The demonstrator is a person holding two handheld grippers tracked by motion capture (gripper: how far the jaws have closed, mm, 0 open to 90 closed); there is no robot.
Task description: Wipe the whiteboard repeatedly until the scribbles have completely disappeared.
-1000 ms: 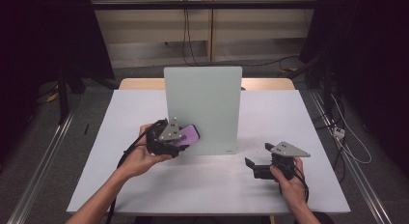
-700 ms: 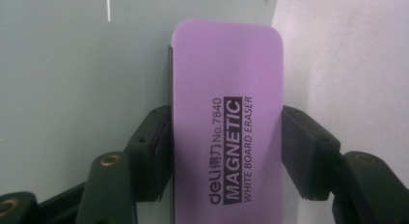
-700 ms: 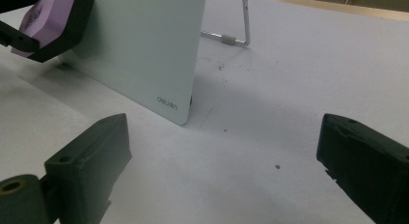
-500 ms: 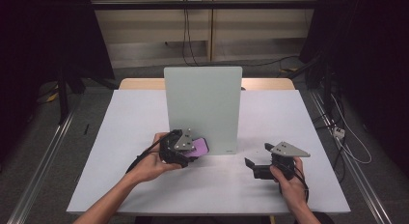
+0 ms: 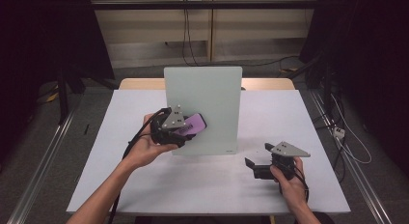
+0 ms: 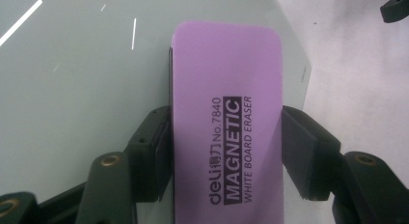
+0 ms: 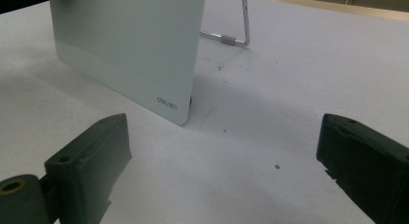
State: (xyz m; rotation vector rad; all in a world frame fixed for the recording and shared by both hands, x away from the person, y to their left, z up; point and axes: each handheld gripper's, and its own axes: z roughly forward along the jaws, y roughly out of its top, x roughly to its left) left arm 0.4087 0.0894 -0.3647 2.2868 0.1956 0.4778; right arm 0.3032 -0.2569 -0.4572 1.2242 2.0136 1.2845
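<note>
The left gripper (image 5: 189,127), clamped on the purple whiteboard eraser (image 6: 225,127), has risen again up the glass board (image 5: 212,96). Wiping looks underway. The right gripper (image 5: 256,167) rests spread wide on the table (image 5: 120,175).

- A white table (image 5: 144,185) stands on a grey floor (image 5: 96,96), with a wooden edge (image 5: 140,83) along its far side.
- Metal rails (image 5: 43,161) run past the table's left and right edges.
- Cables (image 5: 185,35) hang down the pale back wall (image 5: 144,26).
- Dark curtains (image 5: 43,35) close off both sides.
</note>
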